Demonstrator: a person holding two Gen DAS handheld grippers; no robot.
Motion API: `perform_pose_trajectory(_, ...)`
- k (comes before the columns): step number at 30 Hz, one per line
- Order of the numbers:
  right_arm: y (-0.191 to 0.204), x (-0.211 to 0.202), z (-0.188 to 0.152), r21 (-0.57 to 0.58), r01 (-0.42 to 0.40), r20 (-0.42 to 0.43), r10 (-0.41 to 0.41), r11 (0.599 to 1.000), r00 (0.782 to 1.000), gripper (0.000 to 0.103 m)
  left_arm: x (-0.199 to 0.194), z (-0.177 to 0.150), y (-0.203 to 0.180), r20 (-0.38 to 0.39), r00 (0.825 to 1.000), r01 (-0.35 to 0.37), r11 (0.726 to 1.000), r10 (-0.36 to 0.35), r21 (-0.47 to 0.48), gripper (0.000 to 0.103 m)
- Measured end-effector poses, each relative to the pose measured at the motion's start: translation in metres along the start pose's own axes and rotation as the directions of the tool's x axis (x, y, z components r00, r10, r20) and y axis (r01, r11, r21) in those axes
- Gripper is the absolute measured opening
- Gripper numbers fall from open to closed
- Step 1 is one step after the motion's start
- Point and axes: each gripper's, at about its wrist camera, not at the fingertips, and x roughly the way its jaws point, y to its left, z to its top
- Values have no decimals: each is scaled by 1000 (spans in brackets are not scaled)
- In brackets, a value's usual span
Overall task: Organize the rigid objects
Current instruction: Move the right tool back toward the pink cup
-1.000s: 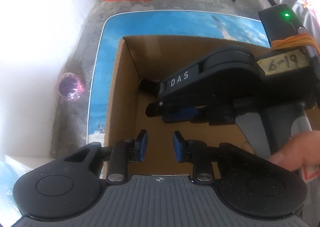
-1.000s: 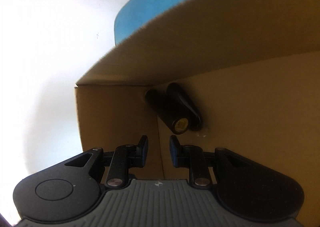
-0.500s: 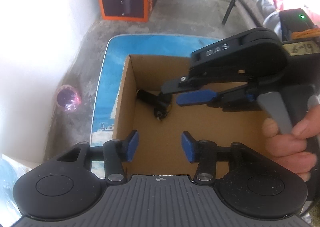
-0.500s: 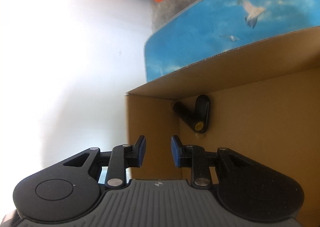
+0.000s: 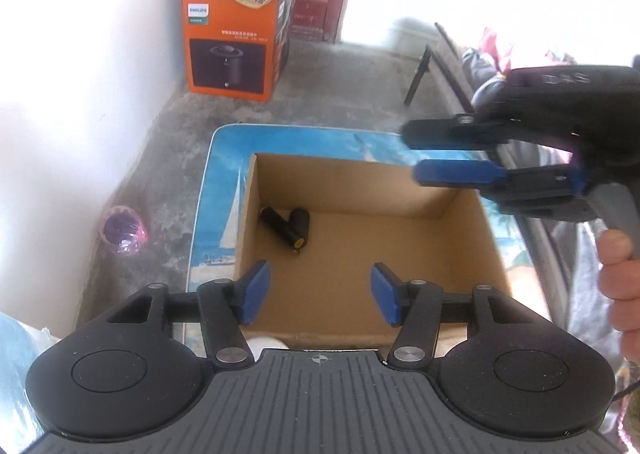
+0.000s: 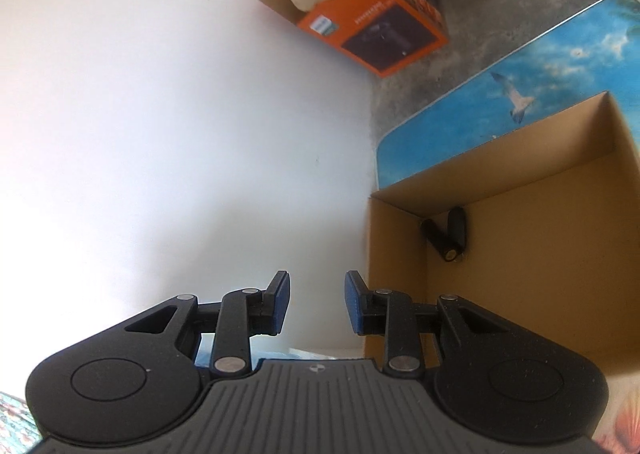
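An open cardboard box [image 5: 472, 210] stands on a blue sea-print table [image 5: 224, 190]. Two black cylinders [image 5: 286, 225] lie crossed in its far left corner; they also show in the right wrist view [image 6: 448, 236]. My left gripper [image 5: 318, 298] is open and empty above the box's near edge. My right gripper [image 5: 416, 152] is seen from the side at the upper right, above the box's far right rim, open and empty. In its own view the right gripper [image 6: 316, 302] points past the box's left wall [image 6: 396, 266].
An orange Philips carton [image 5: 236, 34] filled with cloth stands on the concrete floor by the white wall. A pink-wrapped object [image 5: 122, 230] lies on the floor left of the table. A white round thing [image 5: 266, 344] peeks out below the box's near edge.
My right gripper rose out of the box and drew back to the right, leaving the black cylinders in the corner. My left gripper pulled up and back, and its jaws opened wider.
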Motion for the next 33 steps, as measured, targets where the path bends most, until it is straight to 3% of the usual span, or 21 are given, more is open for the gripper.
perform_pose_trajectory(4, 8, -26, -24, 2, 15, 49, -16, 1000, 999, 44, -14, -11, 3, 9, 1000, 15, 1000, -15, -11, 59)
perform_pose_trajectory(9, -6, -48, -60, 53, 51, 79, -55, 997, 995, 44, -21, -31, 2, -11, 1000, 29, 1000, -29, -3, 60)
perform_pose_trajectory(20, -57, -65, -136, 172, 233, -9, -235, 957, 972, 44, -12, -84, -12, -148, 987, 70, 997, -66, 23, 60)
perform_pose_trajectory(23, -54, -65, -129, 160, 232, 5, -236, 960, 972, 44, -12, -91, -15, -148, 988, 50, 997, -42, 52, 60)
perform_pose_trajectory(26, -50, -45, -101, 139, 204, 6, -207, 969, 978, 44, -8, -89, -15, -129, 992, 8, 998, -1, 58, 60)
perform_pose_trajectory(33, -42, 61, -23, 55, 214, -98, -208, 975, 973, 41, 3, -72, 9, -88, 989, -119, 992, 116, -35, 61)
